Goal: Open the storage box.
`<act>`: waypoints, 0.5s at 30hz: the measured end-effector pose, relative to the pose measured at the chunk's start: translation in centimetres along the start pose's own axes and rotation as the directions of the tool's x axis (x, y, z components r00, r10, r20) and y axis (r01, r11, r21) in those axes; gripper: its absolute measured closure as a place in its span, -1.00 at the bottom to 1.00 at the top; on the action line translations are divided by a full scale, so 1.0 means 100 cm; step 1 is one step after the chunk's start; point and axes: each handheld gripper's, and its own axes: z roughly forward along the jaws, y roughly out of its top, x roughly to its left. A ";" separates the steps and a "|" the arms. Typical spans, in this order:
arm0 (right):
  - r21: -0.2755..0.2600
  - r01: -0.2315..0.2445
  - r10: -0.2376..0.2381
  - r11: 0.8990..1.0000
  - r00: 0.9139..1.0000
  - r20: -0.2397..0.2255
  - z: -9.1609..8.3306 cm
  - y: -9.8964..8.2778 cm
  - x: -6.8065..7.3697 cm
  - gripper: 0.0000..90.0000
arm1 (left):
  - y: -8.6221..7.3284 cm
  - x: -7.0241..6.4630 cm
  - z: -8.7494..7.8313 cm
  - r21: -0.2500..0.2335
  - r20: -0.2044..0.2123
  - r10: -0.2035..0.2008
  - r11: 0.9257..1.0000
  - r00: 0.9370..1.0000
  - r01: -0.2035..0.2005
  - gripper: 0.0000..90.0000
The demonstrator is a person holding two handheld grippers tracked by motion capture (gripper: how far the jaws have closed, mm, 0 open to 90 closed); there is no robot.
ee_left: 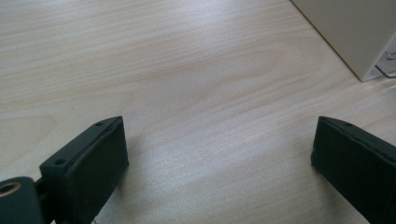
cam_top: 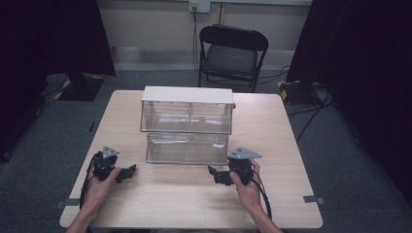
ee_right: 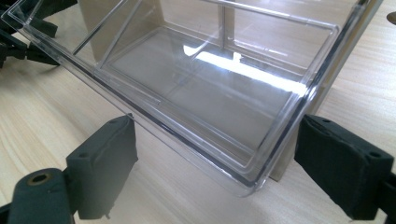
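A white-topped cabinet (cam_top: 187, 94) with clear drawers stands mid-table. Its lower clear drawer (cam_top: 187, 148) is pulled out toward me and looks empty. My left gripper (cam_top: 130, 171) rests low at the table's left front, open, jaws wide over bare wood (ee_left: 219, 154); a white corner of the cabinet (ee_left: 359, 32) shows far off. My right gripper (cam_top: 212, 172) sits at the drawer's right front corner, open (ee_right: 215, 158). The drawer's clear rim (ee_right: 210, 84) lies just ahead between its two jaws. I cannot tell whether they touch it.
The light wooden table (cam_top: 194, 204) has free room along its front and both sides of the cabinet. A black folding chair (cam_top: 232, 53) stands behind the table. Dark curtains hang left and right, and cables (cam_top: 311, 111) run on the floor.
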 end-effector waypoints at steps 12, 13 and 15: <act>-0.011 0.000 0.000 1.000 1.000 -0.007 -0.002 0.002 0.000 -0.75 | 0.000 0.000 0.000 0.000 -0.002 0.002 1.000 1.000 -0.002 -0.93; -0.014 0.002 -0.002 1.000 1.000 -0.006 -0.002 0.003 0.000 -0.75 | 0.000 0.000 0.000 0.000 -0.001 0.002 1.000 1.000 -0.002 -0.93; -0.021 -0.007 0.007 1.000 1.000 -0.006 -0.002 0.003 0.000 -0.76 | 0.000 0.000 0.000 0.000 -0.001 0.003 1.000 1.000 -0.003 -0.93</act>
